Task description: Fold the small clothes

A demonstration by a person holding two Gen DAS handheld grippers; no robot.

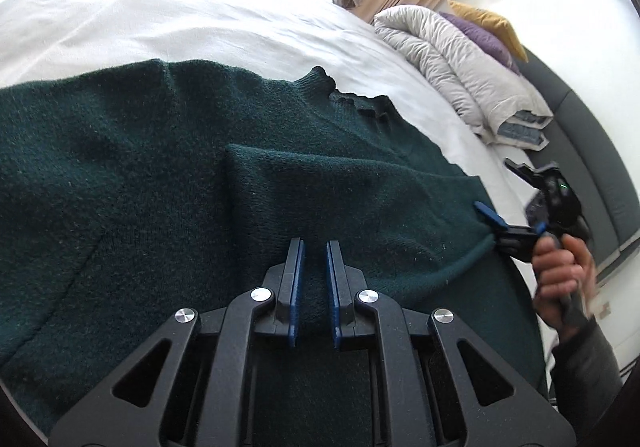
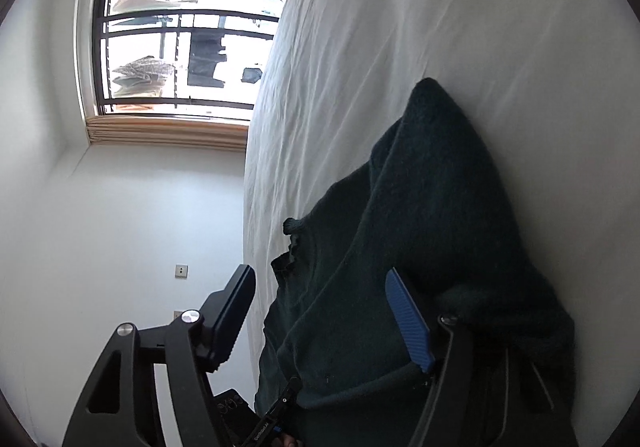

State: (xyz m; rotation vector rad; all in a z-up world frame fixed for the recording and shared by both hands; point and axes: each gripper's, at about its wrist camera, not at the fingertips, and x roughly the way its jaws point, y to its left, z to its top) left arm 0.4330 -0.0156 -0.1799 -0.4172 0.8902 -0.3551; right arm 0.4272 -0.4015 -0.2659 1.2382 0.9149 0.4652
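A dark green knit sweater (image 1: 160, 175) lies spread on the white bed sheet (image 1: 200, 23), with a fold of it lifted in the middle. My left gripper (image 1: 315, 251) is shut on a pinch of the sweater's fabric near the hem. My right gripper (image 1: 490, 217) shows at the sweater's right edge, held by a hand. In the right wrist view the sweater (image 2: 420, 247) drapes over one blue-padded finger (image 2: 408, 319); the right gripper (image 2: 320, 283) stands wide open, its other finger (image 2: 232, 311) off the bed edge.
A folded pale quilt (image 1: 452, 59) with purple and yellow cushions (image 1: 488, 31) lies at the bed's far right by a grey headboard (image 1: 580, 135). A window with curtains (image 2: 172, 35) and a white wall (image 2: 120, 227) are beyond the bed edge.
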